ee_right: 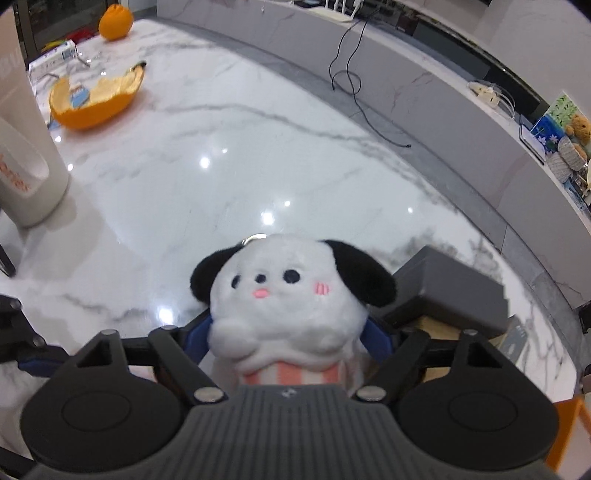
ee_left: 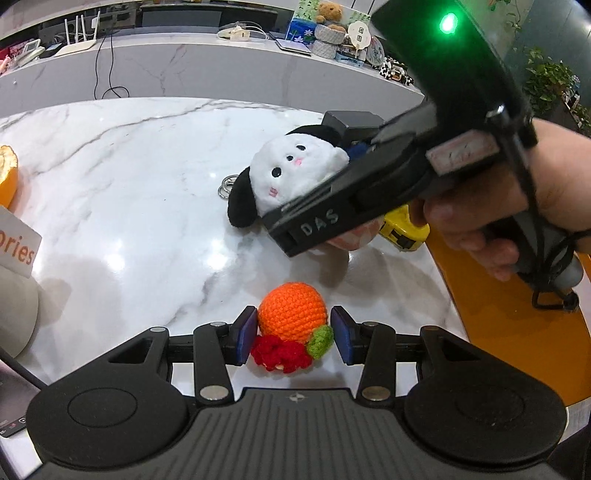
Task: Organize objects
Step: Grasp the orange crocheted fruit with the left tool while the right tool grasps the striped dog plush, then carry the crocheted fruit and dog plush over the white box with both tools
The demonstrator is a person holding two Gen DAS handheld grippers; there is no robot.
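Only from the left wrist view: right tongs (ee_left: pixel 354 158) seen from outside, black housing lettered "DAS", green light on top, bare hand (ee_left: pixel 517 206) round the grip. Closed on the plush dog (ee_left: pixel 295 173), which hangs over the desk (ee_left: pixel 129 177). Also there alone: crocheted orange (ee_left: pixel 293 314), round, knitted in bright orange yarn, with a red ruffled flower and a green leaf at its base, sitting on the marble between the blue pads (ee_left: pixel 246 334) of the left tongs (ee_left: pixel 293 334). Pads spread wide; left one apparently at the yarn, right one apart. A pair of metal rings (ee_left: pixel 227 186) just beside the dog's black ear, a yellow object (ee_left: pixel 404 229) partly hidden behind the right tongs.

Only from the right wrist view: plush dog (ee_right: pixel 286 306) face on, clamped at its sides by the right tongs (ee_right: pixel 286 339), blue pads (ee_right: pixel 197 338) pressed into the fur. White fluffy pile, rounded body, two floppy black ears, small dark eyes and nose, pink mouth, pink cheek marks, pink-and-white striped band at the bottom. Grey box (ee_right: pixel 450 291) close behind on the right. Farther off on the glossy, grey-veined white marble desk (ee_right: pixel 229 155): an orange peel-shaped tray (ee_right: pixel 96 101), a whole orange (ee_right: pixel 115 22), a white container (ee_right: pixel 26 166) with orange lettering at the left edge.
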